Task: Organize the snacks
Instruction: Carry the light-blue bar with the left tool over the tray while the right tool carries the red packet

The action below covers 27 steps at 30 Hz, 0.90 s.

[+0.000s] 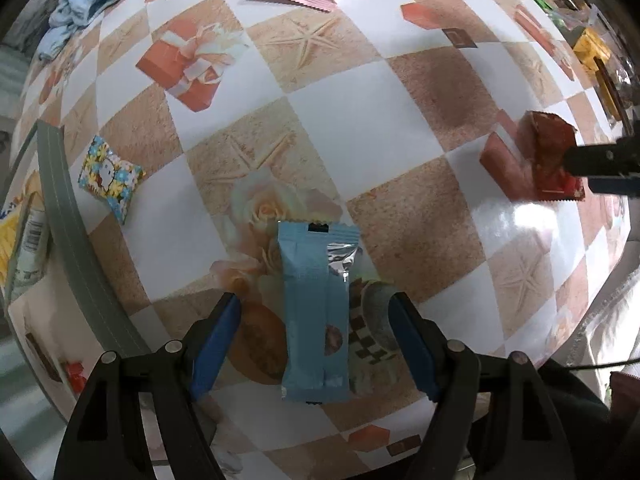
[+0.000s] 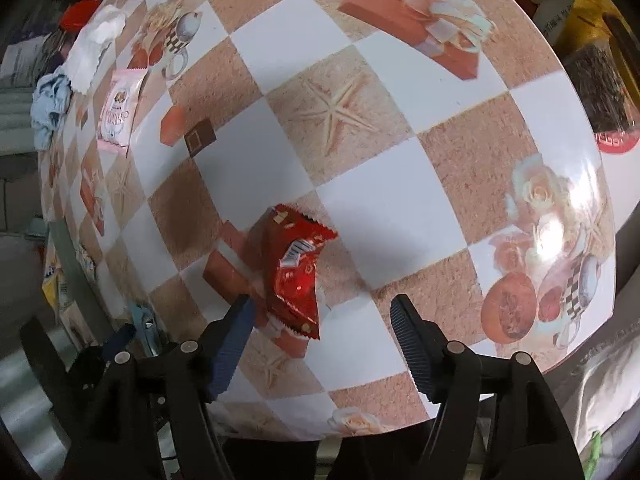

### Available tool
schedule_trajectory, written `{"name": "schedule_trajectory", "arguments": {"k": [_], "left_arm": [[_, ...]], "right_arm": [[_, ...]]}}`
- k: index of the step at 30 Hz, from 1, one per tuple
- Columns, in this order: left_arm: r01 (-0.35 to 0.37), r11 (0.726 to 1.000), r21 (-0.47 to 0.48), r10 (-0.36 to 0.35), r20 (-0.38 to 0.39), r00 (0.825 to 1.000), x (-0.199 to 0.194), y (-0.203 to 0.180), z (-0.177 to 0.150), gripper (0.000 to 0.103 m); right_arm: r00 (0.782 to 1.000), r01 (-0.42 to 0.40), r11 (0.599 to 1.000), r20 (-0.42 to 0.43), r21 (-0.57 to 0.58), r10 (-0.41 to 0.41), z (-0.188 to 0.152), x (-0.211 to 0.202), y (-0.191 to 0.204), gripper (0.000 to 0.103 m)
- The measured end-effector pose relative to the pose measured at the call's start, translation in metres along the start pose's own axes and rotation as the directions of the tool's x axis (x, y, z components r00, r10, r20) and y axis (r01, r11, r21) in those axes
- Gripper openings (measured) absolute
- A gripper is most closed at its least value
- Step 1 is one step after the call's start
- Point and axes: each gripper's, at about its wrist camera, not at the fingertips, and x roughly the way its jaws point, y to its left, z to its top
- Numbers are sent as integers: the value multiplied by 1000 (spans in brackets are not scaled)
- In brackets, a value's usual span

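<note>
Blue snack bar (image 1: 316, 312), left view only, red packet (image 2: 294, 276) in both

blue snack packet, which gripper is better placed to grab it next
Left. The left gripper is open with the blue snack packet lying centred between its fingers; the right gripper is open beside the red snack packet.

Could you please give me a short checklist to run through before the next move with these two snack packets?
1. Left gripper open: ok.
2. Blue packet lies flat between its fingers, untouched: ok.
3. Right gripper open: ok.
4. Red packet free of the right fingers: cannot tell; it sits against the left one.
5. Grey bin within reach at the table's edge: cannot tell.
</note>
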Motion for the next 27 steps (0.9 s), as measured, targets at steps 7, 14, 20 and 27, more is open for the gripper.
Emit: {"name": "schedule_trajectory", "arguments": {"k": [7,14,20,27], "left_arm": [[-5,1000,-14,5,-5,1000,-1,1,0,77],[15,1000,-3,-15,10,1000,-6,7,-8,28],[45,999,-28,-44,24,999,-21,18,-16,28],[69,995,-70,-64,75,995,-52,30,-24,28]], "right_arm": [[997,80,996,-18,-26,-81,22,28,36,55],[994,104,987,-15,-122,-107,19,33,64,28],[995,88,981,-22,-173,-94,9,26,77,28],[994,94,963,-32,-251,-106,-16,24,110,28]]}}
